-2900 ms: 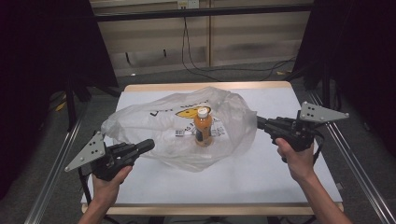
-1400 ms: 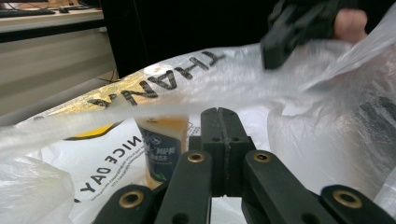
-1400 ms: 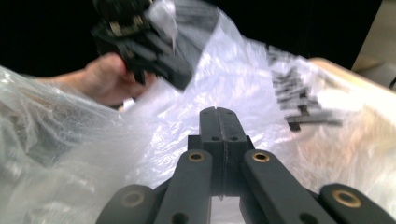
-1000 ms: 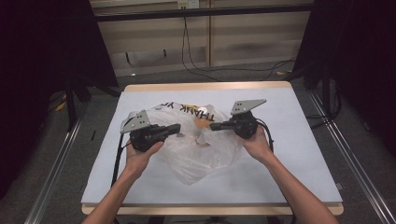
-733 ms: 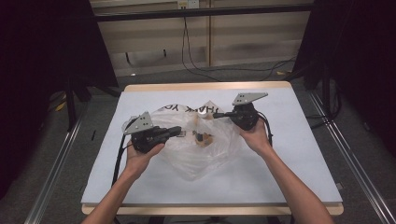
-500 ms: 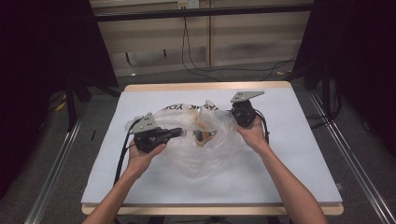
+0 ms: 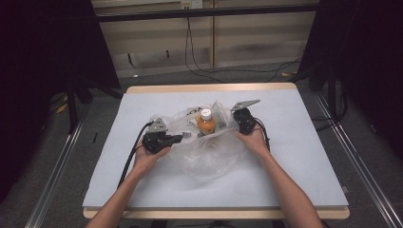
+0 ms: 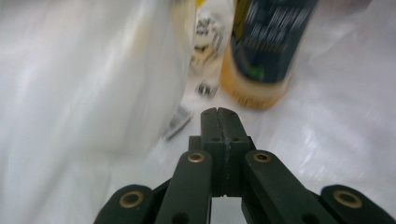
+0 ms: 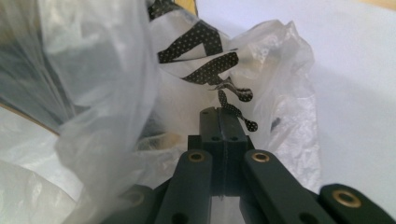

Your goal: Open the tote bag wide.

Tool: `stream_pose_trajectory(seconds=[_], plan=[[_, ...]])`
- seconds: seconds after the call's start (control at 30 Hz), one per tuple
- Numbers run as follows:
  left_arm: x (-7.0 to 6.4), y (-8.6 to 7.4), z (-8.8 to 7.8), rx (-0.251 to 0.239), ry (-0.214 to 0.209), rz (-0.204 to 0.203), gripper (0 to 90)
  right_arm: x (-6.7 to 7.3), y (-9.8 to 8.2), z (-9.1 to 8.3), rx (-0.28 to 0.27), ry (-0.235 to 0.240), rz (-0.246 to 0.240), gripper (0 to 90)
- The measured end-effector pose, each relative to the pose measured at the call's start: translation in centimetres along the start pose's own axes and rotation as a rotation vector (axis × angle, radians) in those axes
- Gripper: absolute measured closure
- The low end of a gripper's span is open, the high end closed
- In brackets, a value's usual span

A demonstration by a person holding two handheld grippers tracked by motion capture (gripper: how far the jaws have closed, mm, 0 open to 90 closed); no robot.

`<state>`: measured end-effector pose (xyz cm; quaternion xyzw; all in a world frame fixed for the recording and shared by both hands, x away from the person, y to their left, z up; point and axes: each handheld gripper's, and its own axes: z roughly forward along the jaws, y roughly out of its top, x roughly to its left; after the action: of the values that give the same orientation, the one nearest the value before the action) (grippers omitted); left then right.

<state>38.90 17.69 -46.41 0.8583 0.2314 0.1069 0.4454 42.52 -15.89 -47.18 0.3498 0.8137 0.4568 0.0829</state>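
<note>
Both hands have come in from the bench's side edges and sunk to its middle, pulling the plastic bag down so the bottle, earlier wrapped inside it, now stands bare from the shoulder up. From the high view, the left tool lies at the bag's left rim and the right tool at its right rim, each pinching film; the bag is bunched low around the bottle at the middle of the bench, with bare room out to every edge and the 4 corners. Along the left tool, its jaws meet flat, shut on a fold of film too thin to make out, and the bottle stands upright just beyond, its base ringed by bag film. Along the right tool, the jaws are likewise pressed together on the printed bag rim. I judge the film light, limp and slippery, prone to tear, so it wants gripping at gathered folds; the bottle looks stiff, heavier and tippable, best taken around its body below the cap.
</note>
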Motion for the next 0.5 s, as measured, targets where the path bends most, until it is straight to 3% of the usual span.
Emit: stream_pose_trajectory(seconds=[0.13,0.2,0.3,0.33,0.43,0.5], plan=[[0.8,-1.2,0.3,0.059,0.019,-0.012,90.0,-0.9,-0.7,0.2,0.033,-0.045,0.010,90.0],[0.9,-1.6,0.3,0.091,0.031,0.003,90.0,-1.1,-1.3,0.1,0.055,-0.058,0.016,90.0],[1.3,-2.4,0.3,0.111,-0.002,-0.034,90.0,-1.4,-2.1,0.1,0.088,-0.070,0.021,90.0],[1.2,-2.8,0.0,0.101,-0.005,-0.042,90.0,-1.7,-2.6,-0.3,0.069,-0.059,0.048,90.0],[1.6,-3.3,-1.1,0.121,0.019,-0.050,90.0,-1.8,-3.1,-1.1,0.073,-0.075,0.046,90.0],[1.7,-3.5,-1.5,0.109,0.018,-0.064,90.0,-1.8,-3.2,-1.3,0.073,-0.078,0.047,90.0]])
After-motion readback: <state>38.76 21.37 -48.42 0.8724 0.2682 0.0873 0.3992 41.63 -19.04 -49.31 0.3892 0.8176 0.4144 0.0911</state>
